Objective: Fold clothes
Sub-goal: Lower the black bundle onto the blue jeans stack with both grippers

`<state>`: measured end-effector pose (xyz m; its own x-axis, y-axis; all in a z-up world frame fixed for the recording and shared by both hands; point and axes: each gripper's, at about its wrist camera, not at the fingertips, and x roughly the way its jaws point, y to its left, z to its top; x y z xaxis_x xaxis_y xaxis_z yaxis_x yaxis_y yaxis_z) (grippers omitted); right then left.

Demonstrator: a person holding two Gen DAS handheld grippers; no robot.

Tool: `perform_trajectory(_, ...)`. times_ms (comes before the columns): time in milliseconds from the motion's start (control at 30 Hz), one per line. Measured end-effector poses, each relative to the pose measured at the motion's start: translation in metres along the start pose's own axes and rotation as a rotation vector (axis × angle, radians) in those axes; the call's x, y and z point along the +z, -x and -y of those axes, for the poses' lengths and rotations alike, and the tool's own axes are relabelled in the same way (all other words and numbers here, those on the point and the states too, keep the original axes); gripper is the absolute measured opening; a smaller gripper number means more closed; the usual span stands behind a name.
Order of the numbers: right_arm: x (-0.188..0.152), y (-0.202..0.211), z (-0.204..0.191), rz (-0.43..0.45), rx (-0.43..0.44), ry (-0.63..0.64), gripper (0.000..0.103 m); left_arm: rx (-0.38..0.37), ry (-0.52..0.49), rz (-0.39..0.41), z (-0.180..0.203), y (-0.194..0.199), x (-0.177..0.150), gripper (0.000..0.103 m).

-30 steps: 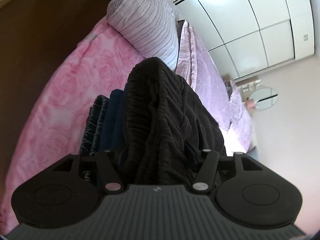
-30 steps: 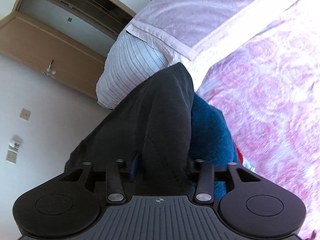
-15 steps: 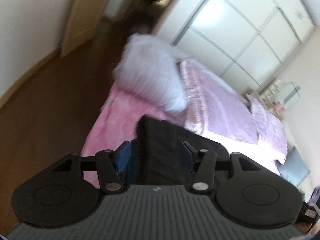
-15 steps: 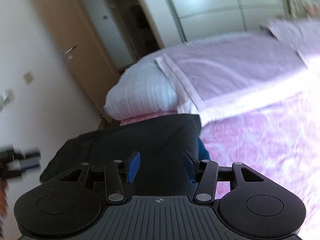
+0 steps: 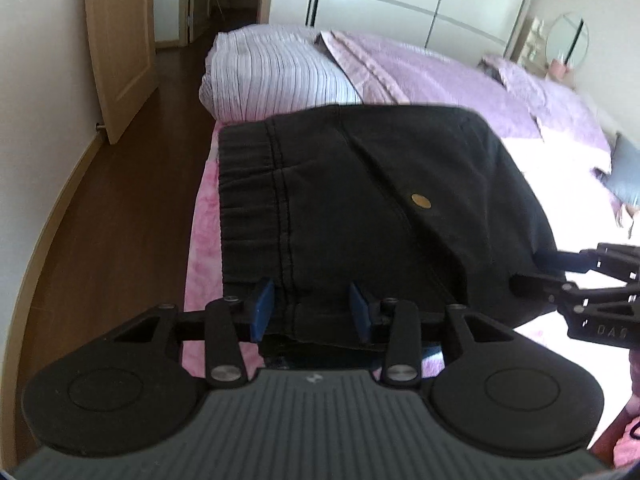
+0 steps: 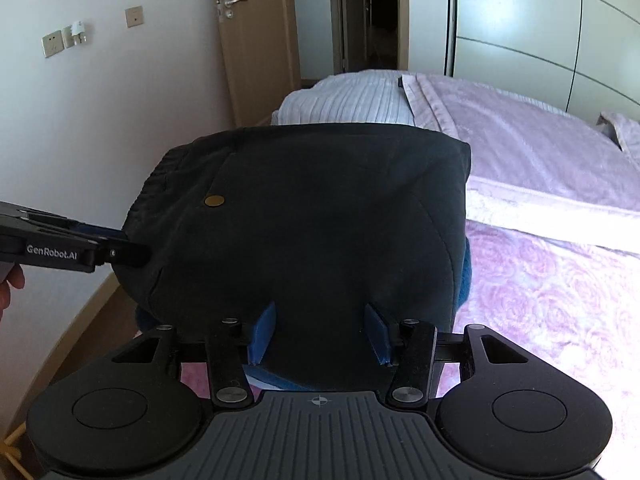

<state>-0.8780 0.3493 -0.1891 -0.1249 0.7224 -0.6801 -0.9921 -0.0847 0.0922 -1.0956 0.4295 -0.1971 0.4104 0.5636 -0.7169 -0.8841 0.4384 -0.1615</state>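
Note:
Black trousers [image 5: 360, 200] with an elastic waistband and a brass button lie folded flat on the pink bed sheet [image 5: 204, 216]. My left gripper [image 5: 311, 310] is open at their near edge, with the cloth lying loose between its blue pads. Its tip shows from the side in the right wrist view [image 6: 128, 248]. My right gripper [image 6: 320, 334] is also open at the near edge of the same trousers [image 6: 320, 220]. Its fingers [image 5: 532, 280] show at the right of the left wrist view. A blue garment [image 6: 464, 280] peeks out from under the trousers.
A striped pillow [image 5: 276, 76] and a lilac blanket [image 5: 440, 80] lie behind the trousers. The bed's left edge drops to a wooden floor [image 5: 120, 200] beside a door [image 5: 120, 40]. White wardrobes [image 5: 400, 0] stand at the back. A hand [image 6: 8, 284] shows at the left.
Both grippers have opened and let go of the black trousers, which hung bunched a second ago and now lie flat. Both views have swung up to level.

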Motion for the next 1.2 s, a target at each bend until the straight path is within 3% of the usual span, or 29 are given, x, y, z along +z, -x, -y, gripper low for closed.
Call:
perform_trajectory(267, 0.001, -0.016, 0.002, -0.002, -0.029, -0.016, 0.051, 0.028, -0.001, 0.026, 0.005, -0.019, 0.011, 0.039)
perform_trajectory(567, 0.012, 0.009, 0.005, 0.035, -0.003, -0.075, 0.051, -0.046, 0.076, 0.066, 0.002, 0.025, 0.022, 0.036)
perform_trajectory(700, 0.003, 0.009, 0.004, 0.007, 0.012, -0.087, 0.051, -0.004, 0.015, 0.013, 0.008, 0.007, 0.011, 0.038)
perform_trajectory(800, -0.003, -0.003, -0.005, -0.041, -0.004, -0.019, 0.051, 0.025, 0.025, -0.009, 0.005, -0.007, -0.002, 0.039)
perform_trajectory(967, -0.008, -0.016, -0.019, -0.051, -0.054, 0.060, 0.051, 0.036, -0.003, 0.004, 0.006, -0.009, -0.005, 0.040)
perform_trajectory(1200, -0.009, -0.004, -0.011, -0.009, -0.038, 0.000, 0.051, 0.060, 0.030, 0.038, 0.012, 0.008, 0.006, 0.038)
